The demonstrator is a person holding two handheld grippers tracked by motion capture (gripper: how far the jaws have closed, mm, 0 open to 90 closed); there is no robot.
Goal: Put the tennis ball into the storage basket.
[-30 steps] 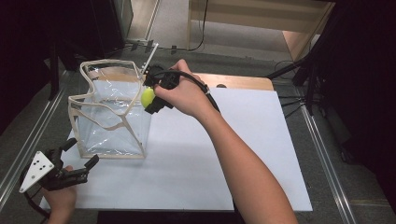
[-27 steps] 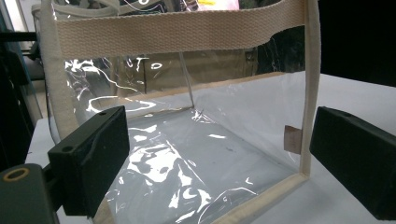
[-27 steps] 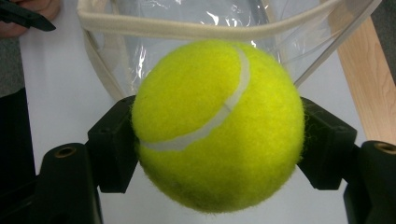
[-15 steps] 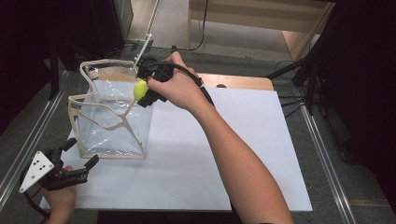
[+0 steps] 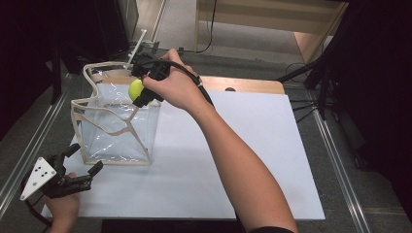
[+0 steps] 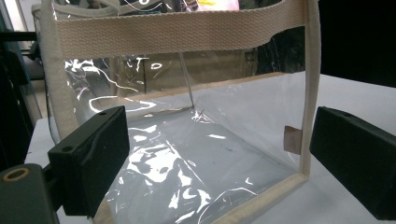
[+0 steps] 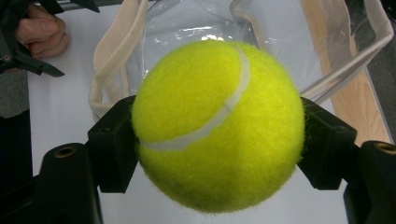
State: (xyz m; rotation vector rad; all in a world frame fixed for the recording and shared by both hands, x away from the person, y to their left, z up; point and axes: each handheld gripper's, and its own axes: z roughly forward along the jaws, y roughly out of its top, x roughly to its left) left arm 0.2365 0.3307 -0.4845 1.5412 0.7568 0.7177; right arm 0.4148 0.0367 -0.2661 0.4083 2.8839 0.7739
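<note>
1. No brand, label or readable writing shows on anything here; the tennis ball (image 7: 217, 123) bears only its white seam, and a small tan tab sits on the bag's seam in the left gripper view.
2. Nearest the person, at about 7 o'clock on the white table (image 5: 252, 160), the left gripper (image 5: 80, 167) rests low, its jaws spread wide with nothing between them. They point at the clear bag (image 6: 187, 140).
3. The clear bag (image 5: 116, 124), edged in cream webbing, stands upright at about 10 o'clock, just beyond the left gripper. It looks empty inside.
4. Above the bag's far right corner, around 11 o'clock, the right gripper (image 5: 141, 92) pinches the yellow-green tennis ball (image 5: 135, 89) between both pads, held in the air over the bag's open top.
5. The bag's looped handles (image 5: 104, 114) droop across its opening.
6. Farther off, at 12 o'clock, lie a wooden board (image 5: 243, 85) and trailing cables on the grey floor.
</note>
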